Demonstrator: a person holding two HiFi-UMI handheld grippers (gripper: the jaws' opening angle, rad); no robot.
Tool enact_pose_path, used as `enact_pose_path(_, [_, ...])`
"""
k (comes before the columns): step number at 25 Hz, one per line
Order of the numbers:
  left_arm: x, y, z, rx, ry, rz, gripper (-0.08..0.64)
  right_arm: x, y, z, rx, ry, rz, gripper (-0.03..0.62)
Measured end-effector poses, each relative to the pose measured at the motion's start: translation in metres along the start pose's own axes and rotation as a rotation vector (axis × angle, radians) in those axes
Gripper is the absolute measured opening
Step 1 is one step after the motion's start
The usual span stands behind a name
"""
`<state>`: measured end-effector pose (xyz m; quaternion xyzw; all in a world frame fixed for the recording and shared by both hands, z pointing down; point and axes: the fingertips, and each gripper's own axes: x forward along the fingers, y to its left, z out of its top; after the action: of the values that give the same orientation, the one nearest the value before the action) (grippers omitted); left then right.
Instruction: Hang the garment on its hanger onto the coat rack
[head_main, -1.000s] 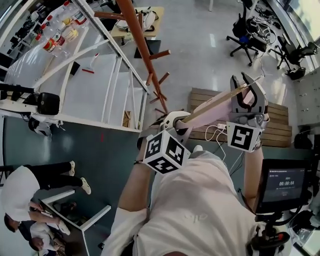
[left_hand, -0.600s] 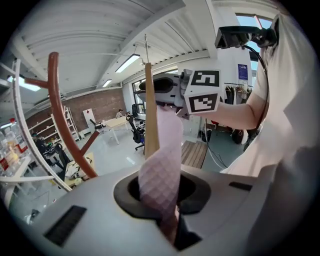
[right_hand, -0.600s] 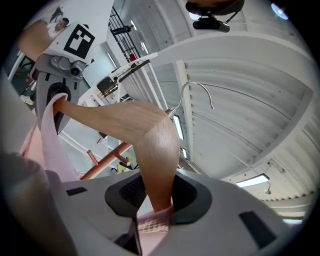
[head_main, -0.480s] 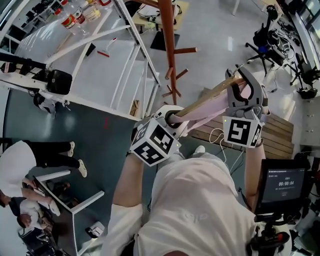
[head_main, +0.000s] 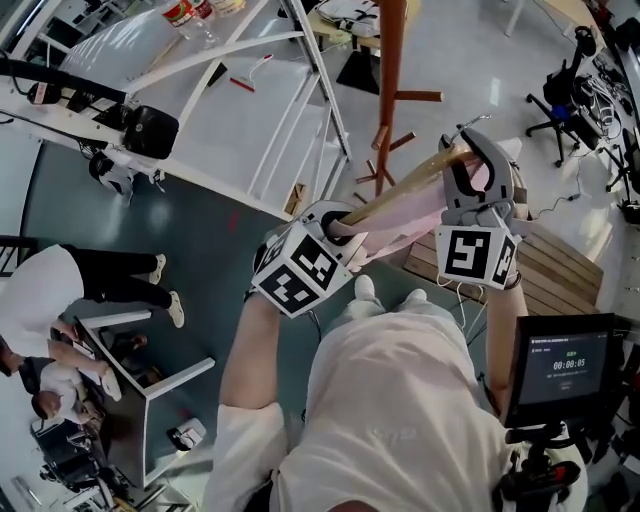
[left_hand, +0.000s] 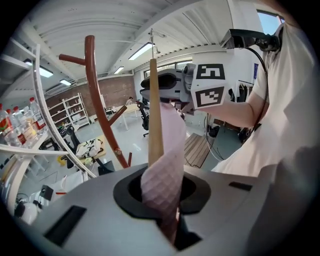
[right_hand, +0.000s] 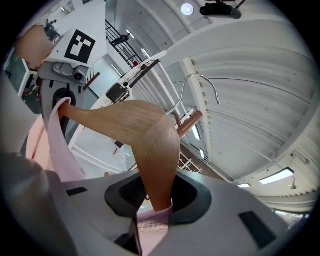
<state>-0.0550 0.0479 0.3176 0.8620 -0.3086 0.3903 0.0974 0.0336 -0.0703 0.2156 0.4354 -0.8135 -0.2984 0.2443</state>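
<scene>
A wooden hanger (head_main: 400, 190) carrying a pink garment (head_main: 400, 228) is held up between both grippers. My left gripper (head_main: 335, 225) is shut on one arm of the hanger and the cloth over it (left_hand: 162, 180). My right gripper (head_main: 470, 180) is shut on the other arm (right_hand: 155, 150), close under the metal hook (right_hand: 200, 90). The brown wooden coat rack (head_main: 390, 90) stands just beyond the hanger, its pegs sticking out by the right gripper. In the left gripper view its pole (left_hand: 97, 100) rises at the left.
A white table frame (head_main: 250, 110) with bottles (head_main: 185, 12) lies at the far left. A wooden pallet (head_main: 560, 270) is on the floor at the right, a monitor (head_main: 565, 365) at lower right. A person (head_main: 40, 300) sits low at the left.
The view has swung so the coat rack pole now stands nearly upright and closer to the hanger. Both grippers keep their hold on the hanger and have moved toward the rack.
</scene>
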Motion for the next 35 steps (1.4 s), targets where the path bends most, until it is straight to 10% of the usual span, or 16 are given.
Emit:
enact_pose_path(18, [0.017, 0.014, -0.089, -0.047, 0.180, 0.004, 0.046, 0.026, 0.088, -0.020, 0.069, 0.006, 0.052, 0.114])
enact_pose_path(35, [0.056, 0.040, -0.166, -0.026, 0.278, -0.153, 0.046, 0.062, 0.169, -0.072, 0.174, 0.128, 0.076, 0.114])
